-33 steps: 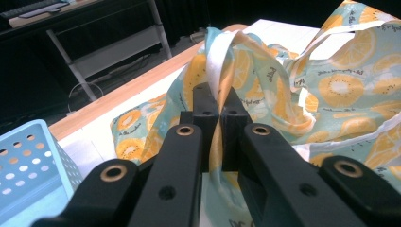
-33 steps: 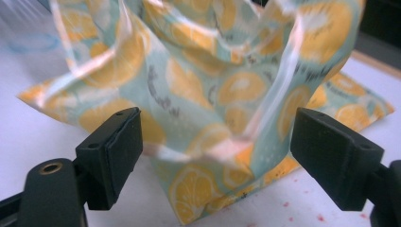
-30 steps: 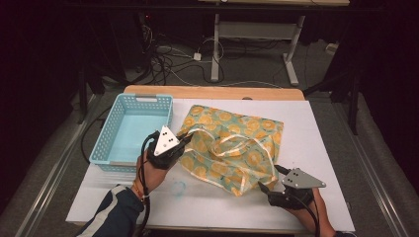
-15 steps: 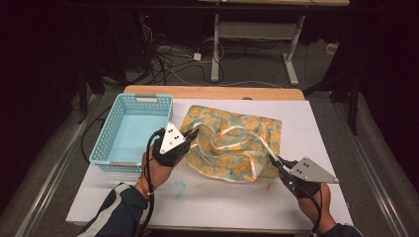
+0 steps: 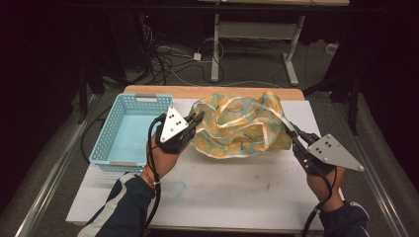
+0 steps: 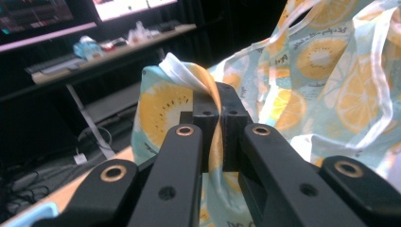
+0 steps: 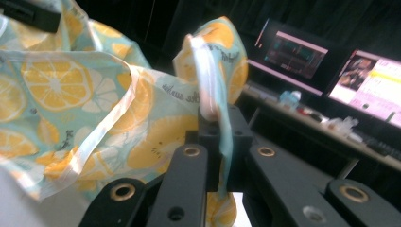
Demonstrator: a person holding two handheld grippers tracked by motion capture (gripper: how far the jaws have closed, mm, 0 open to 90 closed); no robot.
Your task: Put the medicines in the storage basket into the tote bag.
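High view shows the thin cloth bag printed with orange slices on pale green [image 5: 237, 126] lifted above the white tabletop [image 5: 232, 187], stretched between the two hands, to the right of the light blue plastic basket [image 5: 129, 131]. The left gripper [image 5: 197, 118] has its fingers [image 6: 208, 118] closed tight on a white-trimmed edge of the fabric, and the right gripper [image 5: 291, 132] has its fingers [image 7: 210, 130] closed on the opposite trimmed edge. I judge the bag light, soft and floppy, a little slippery; it sags in the middle. The seamed edges are the best places to hold, because the double fabric gives more grip
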